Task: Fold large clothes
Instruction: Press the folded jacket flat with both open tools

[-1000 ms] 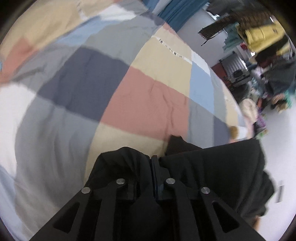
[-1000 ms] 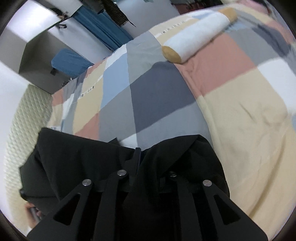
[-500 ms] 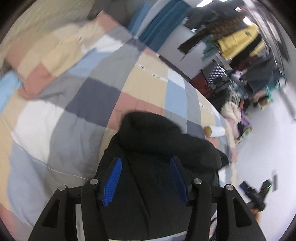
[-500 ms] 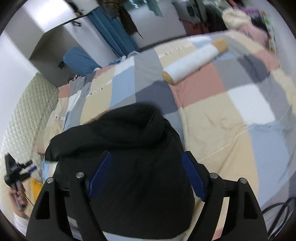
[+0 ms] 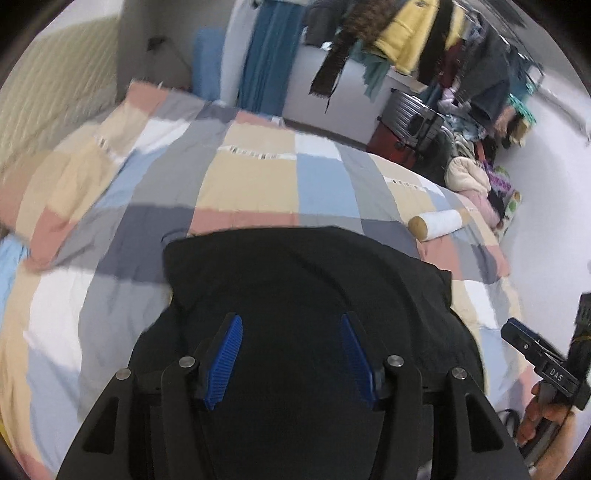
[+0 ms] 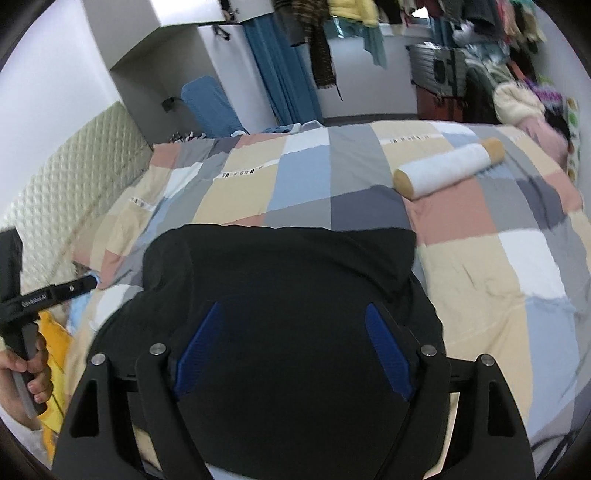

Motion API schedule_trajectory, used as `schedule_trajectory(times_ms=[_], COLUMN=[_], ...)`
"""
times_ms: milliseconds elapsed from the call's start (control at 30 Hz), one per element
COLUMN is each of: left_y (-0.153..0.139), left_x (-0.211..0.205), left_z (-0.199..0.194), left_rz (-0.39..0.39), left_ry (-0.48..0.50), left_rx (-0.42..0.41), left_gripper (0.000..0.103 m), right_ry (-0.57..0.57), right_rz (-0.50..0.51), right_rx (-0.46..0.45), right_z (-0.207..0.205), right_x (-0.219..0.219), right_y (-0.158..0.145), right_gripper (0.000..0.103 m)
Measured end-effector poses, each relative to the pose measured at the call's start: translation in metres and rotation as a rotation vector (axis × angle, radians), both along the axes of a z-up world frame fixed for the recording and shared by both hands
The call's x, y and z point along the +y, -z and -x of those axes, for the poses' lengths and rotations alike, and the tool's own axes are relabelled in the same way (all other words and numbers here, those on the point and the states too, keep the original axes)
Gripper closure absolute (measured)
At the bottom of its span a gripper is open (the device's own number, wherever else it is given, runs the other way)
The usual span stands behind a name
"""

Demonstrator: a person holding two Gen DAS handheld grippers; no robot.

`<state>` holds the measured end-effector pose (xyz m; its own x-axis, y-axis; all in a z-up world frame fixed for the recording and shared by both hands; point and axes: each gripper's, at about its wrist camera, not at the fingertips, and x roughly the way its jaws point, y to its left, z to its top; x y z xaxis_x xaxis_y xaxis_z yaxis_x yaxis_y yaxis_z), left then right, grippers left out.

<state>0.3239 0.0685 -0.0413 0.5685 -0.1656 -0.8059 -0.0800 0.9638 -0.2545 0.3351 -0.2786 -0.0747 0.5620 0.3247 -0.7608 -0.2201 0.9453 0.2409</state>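
A white bolster lies on the patchwork quilt, near hanging clothes.

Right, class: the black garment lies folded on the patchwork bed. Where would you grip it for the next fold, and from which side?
Probably at the two far corners of the black garment, one gripper each. Its far edge runs straight across the bedspread with both corners exposed. Come from above and the near side, the left gripper and right gripper, both open, reaching forward over it.

Left gripper and right gripper — both spread, empty.
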Motion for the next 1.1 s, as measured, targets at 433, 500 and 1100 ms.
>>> schedule_trajectory(times_ms=[433,500,1100], left_y=[0.097,0.101,0.138], left_x=[-0.017,-0.013,-0.013], left_z=[-0.056,-0.052,-0.084], left_rz=[-0.083,-0.058,-0.149], left_ry=[-0.015,-0.025,-0.037], left_rx=[0.005,-0.017,-0.029], left_gripper=[0.048,0.047,0.036], right_ry=[0.012,0.015,-0.011], right_rz=[0.074,0.06,0.012], right_rx=[-0.029,-0.041,-0.044], right_z=[-0.053,-0.052,-0.083], right_x=[0.046,0.046,0.06], right_y=[0.093,0.101,0.129], right_gripper=[0.022,0.021,0.01])
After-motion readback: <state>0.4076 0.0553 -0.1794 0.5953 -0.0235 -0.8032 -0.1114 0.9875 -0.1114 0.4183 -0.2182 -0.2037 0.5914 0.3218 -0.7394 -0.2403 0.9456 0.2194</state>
